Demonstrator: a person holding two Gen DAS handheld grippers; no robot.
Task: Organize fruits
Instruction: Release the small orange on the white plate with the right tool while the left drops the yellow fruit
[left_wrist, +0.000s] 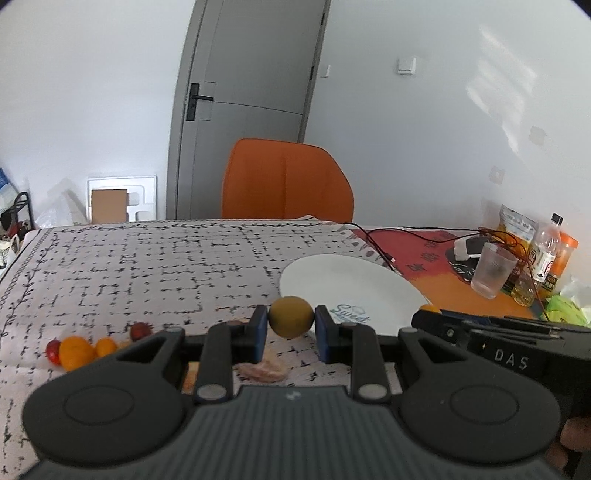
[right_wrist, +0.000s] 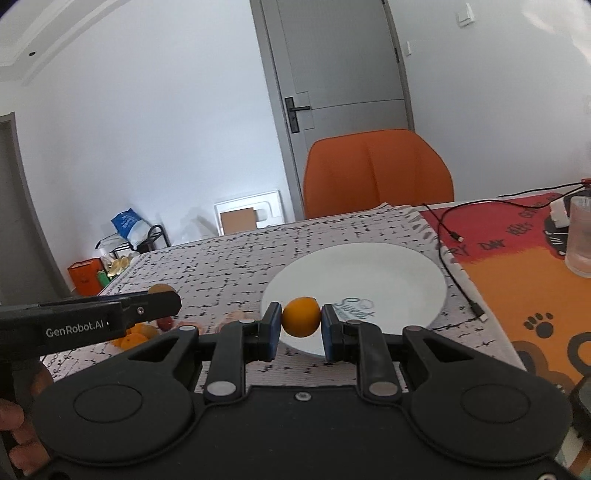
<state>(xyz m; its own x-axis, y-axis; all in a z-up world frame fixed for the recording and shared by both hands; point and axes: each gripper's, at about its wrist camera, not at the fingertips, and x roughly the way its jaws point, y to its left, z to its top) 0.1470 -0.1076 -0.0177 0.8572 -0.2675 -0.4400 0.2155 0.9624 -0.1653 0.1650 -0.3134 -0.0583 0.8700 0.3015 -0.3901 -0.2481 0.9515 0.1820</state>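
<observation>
Clamping a yellow-green fruit (left_wrist: 290, 317), left gripper (left_wrist: 290, 319), right gripper (right_wrist: 302, 322) pinching an orange (right_wrist: 302, 316), both at the plate (right_wrist: 369, 273) rim.

Two low fisheye views along the gripper fingers, both facing across the table toward the grey door.

The left wrist view looks from just above the patterned tablecloth (left_wrist: 147, 258), with the white plate (left_wrist: 354, 284) ahead to its right and the right gripper (left_wrist: 428, 310) entering at the right edge. The right wrist view sits close beside it, plate (right_wrist: 369, 273) nearly straight ahead. Both share the plate, the orange chair (left_wrist: 286, 181) (right_wrist: 376, 170) and the door (left_wrist: 251, 92) (right_wrist: 340, 74).
</observation>
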